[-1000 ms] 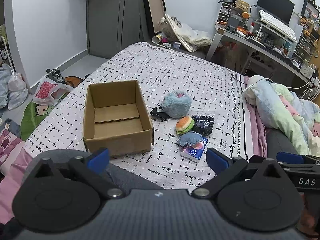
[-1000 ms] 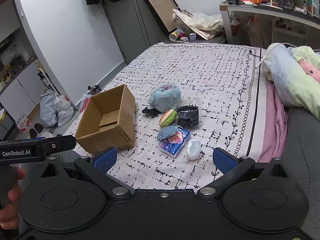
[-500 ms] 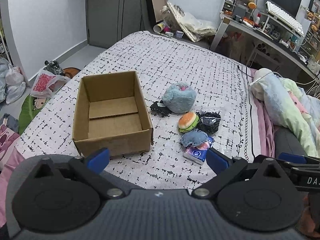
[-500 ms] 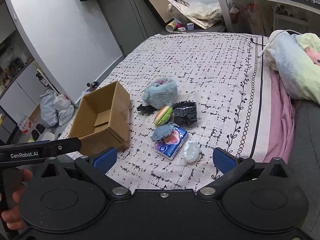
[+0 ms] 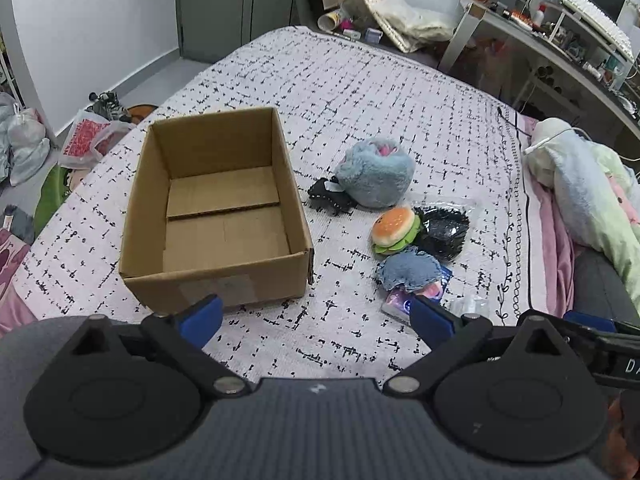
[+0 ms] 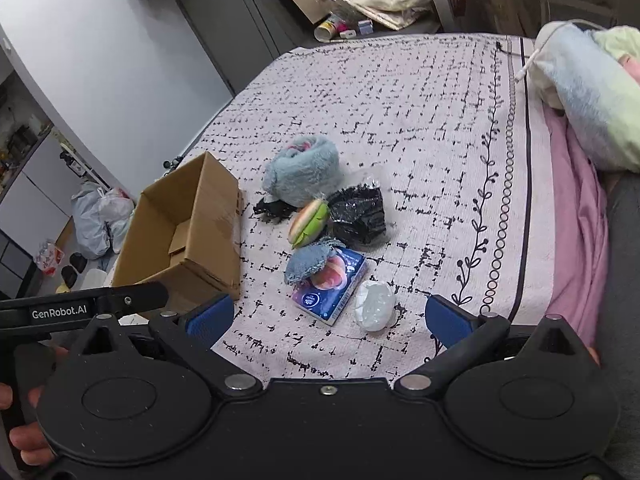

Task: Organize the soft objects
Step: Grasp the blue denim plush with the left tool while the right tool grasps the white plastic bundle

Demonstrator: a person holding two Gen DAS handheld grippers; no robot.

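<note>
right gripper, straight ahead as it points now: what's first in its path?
Probably the tissue pack and the white crinkled wad beside it, lying on the bedspread just ahead of the open right gripper. Its height above them is unclear.

A bed [image 5: 400,92] spread with a white cover of broken black lines carries everything. On its left side stands an open cardboard box [image 5: 216,216], upright. Just right of it lies a cluster: a fluffy blue plush [image 5: 374,174] touching a small black item [image 5: 330,198], a burger toy [image 5: 394,226] against a black crinkled packet [image 5: 444,232], a denim pouch [image 5: 408,274] resting on a blue tissue pack [image 6: 330,292], and a white wrapped lump [image 6: 374,310]. Folded bedding [image 5: 580,200] sits at the right edge.
</note>
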